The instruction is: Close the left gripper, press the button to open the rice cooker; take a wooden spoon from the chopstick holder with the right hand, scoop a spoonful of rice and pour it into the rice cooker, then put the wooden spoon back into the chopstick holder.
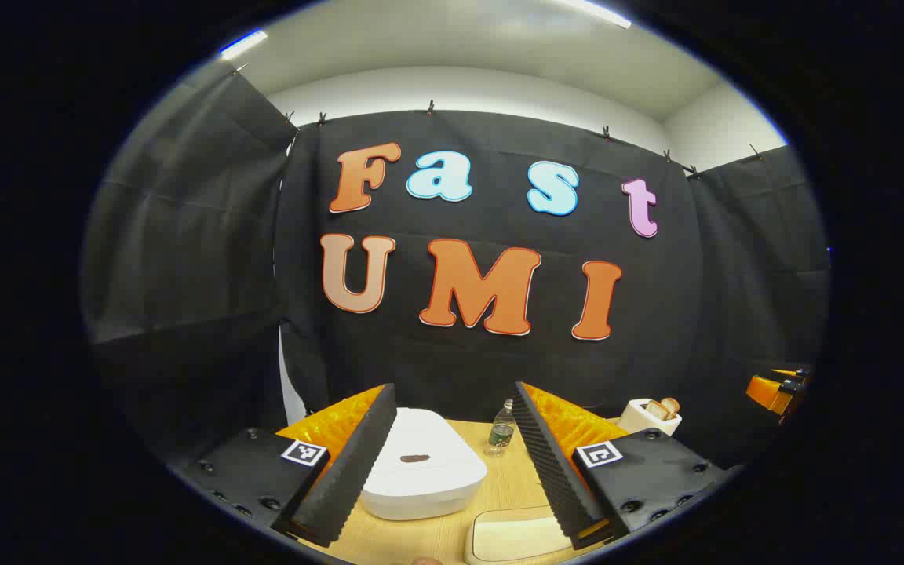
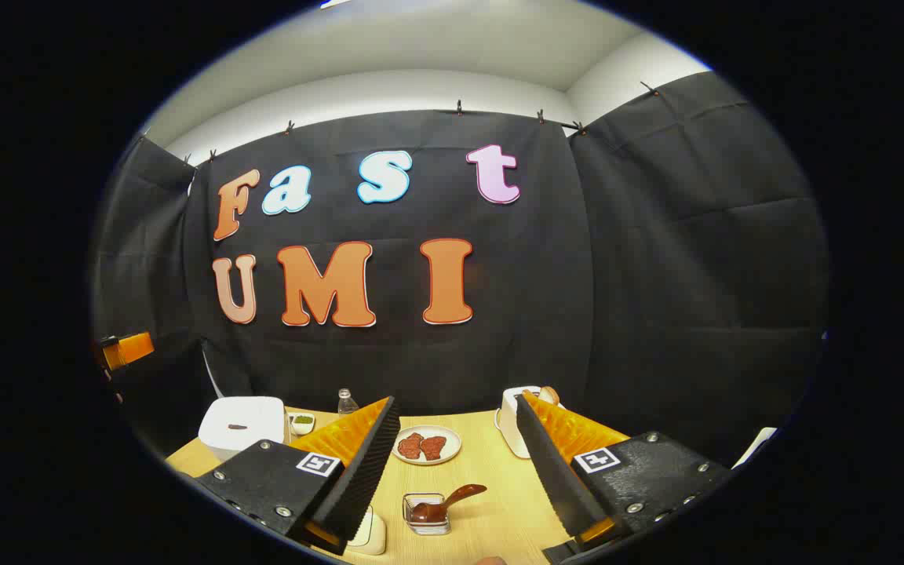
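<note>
Both hand-held grippers hang spread and empty above the worktop [image 2: 491, 471]. The left hand-held gripper [image 1: 452, 463] frames the lidded rice cooker [image 1: 421, 463] at 12 o'clock, ready to press; the wooden spoon [image 2: 444, 502] waits in its holder [image 2: 426, 514] ahead of the right hand-held gripper [image 2: 456, 471].

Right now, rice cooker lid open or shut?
Shut. The rice cooker shows its white lid lying flat and flush on the body, no gap, in both views. The left gripper is open in front of it, not touching.

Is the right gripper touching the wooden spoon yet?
Apart. The right gripper view shows the wooden spoon in its holder ahead, between the open right gripper fingers, tabletop visible around.
</note>
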Demonstrator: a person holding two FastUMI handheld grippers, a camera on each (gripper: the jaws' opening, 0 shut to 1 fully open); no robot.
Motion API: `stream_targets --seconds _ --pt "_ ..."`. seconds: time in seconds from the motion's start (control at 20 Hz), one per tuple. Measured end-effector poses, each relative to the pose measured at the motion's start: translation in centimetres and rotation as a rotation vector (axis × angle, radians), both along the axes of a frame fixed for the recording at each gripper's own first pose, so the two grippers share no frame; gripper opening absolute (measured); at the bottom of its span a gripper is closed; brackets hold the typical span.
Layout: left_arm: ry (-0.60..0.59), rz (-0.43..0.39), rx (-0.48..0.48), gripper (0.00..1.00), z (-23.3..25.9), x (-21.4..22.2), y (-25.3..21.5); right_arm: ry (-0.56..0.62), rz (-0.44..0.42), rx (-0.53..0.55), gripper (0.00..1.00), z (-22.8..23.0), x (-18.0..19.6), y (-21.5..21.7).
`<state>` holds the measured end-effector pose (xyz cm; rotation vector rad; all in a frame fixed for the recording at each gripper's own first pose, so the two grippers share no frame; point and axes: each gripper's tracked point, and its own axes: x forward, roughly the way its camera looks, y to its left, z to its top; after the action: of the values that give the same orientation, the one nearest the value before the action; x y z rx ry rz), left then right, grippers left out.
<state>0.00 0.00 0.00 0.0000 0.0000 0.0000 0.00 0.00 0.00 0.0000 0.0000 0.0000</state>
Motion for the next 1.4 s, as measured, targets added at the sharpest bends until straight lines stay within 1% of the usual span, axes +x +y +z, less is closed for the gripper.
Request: stream_targets --seconds 0.15,0.35,0.4,0.45,0.5,0.55,1.0,1.35,1.4 --pt "0.006 0.012 -0.010 1.00 -0.3 0.0 0.4 0.002 0.000 -0.004 0.93 0.0 -0.1 0.3" --pt "0.003 0.025 0.001 1.00 0.0 0.0 1.8 0.007 -0.007 -0.022 0.93 -0.4 -0.2 0.5" --pt "-0.006 0.036 0.003 0.99 0.3 0.0 2.1 0.008 -0.009 -0.023 0.93 -0.4 -0.2 0.4" --pt "-0.015 0.045 0.004 0.99 0.6 0.0 2.4 0.008 -0.009 -0.020 0.97 -0.3 -0.3 0.5" --pt "-0.022 0.045 0.005 1.00 0.7 0.1 2.4 0.008 -0.008 -0.014 0.88 -0.4 -0.2 0.6" --pt "-0.020 0.043 0.006 1.00 0.6 0.1 2.3 0.008 -0.010 -0.010 0.93 -0.4 -0.2 0.6" --pt "-0.023 0.045 0.028 1.00 0.9 0.4 2.5 0.005 -0.015 -0.006 0.93 -0.4 0.3 0.5" --pt "-0.009 0.022 0.016 0.99 0.6 0.9 2.2 0.007 -0.016 -0.008 0.93 -0.5 0.8 0.4" --pt "-0.004 0.018 0.017 0.97 0.5 1.0 2.1 0.005 -0.016 -0.009 0.93 -0.5 0.7 0.4"
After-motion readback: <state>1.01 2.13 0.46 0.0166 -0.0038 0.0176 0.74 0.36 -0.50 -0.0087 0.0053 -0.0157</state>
